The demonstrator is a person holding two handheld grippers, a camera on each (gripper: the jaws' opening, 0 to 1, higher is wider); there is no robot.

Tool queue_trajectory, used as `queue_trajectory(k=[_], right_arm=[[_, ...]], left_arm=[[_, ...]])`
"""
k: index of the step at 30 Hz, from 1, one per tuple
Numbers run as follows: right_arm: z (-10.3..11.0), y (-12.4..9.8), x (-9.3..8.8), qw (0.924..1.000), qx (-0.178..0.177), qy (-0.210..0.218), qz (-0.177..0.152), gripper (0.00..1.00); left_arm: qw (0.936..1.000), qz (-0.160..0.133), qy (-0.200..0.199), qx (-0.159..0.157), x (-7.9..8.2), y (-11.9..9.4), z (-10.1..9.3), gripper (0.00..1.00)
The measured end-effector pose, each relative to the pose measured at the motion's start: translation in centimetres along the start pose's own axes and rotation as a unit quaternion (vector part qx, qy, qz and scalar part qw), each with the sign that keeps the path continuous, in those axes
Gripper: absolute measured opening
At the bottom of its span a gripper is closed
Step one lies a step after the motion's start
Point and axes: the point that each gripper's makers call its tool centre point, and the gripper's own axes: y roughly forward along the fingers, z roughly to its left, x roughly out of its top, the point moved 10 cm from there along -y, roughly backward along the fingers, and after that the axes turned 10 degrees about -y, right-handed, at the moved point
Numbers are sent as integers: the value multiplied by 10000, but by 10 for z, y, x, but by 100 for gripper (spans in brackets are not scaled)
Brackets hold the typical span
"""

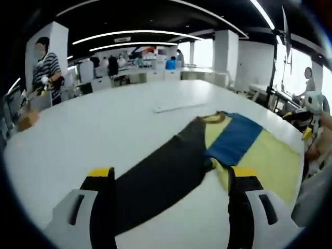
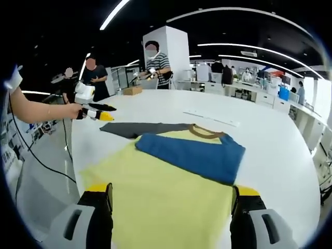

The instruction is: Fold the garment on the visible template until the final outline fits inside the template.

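A T-shirt lies flat on the white table [image 1: 104, 124]. It has a yellow body [image 2: 161, 192], a brown collar [image 2: 206, 132] and a blue sleeve [image 2: 192, 150] folded across the chest. Its dark grey sleeve [image 1: 161, 176] stretches out toward my left gripper [image 1: 172, 176]. That gripper is open, with the sleeve's end between its yellow-tipped jaws below. My right gripper [image 2: 171, 194] is open over the yellow hem. In the right gripper view, a hand holds the left gripper [image 2: 93, 111] beyond the grey sleeve [image 2: 140, 128]. The right gripper [image 1: 313, 111] appears at the table's right edge.
A thin white strip [image 1: 179, 107] lies on the table past the collar, also in the right gripper view [image 2: 212, 118]. A person in a striped shirt [image 2: 155, 62] works at the far edge beside a cardboard box [image 2: 132, 90]. Desks and more people stand behind.
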Motion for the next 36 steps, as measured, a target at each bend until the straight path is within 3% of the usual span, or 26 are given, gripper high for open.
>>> queue_trajectory(k=[12,19,23,36], right_arm=[[6,-2,-3,9999,2,-98,105,94],[10,-2,-7,9998,-45,-98,184,94],[12,-3,-9,9997,-60,-101,194,94],[14,-6,-12,9995,-108,-118,278,94]], left_arm=[[9942,99,-518,940,-37,-29,41,80],[9807,-49,-858,1755,-50,-42,66,70],[9755,-180,-1161,1859,-56,-47,69,67],[9647,27,-1261,2311,-66,-45,77,51]])
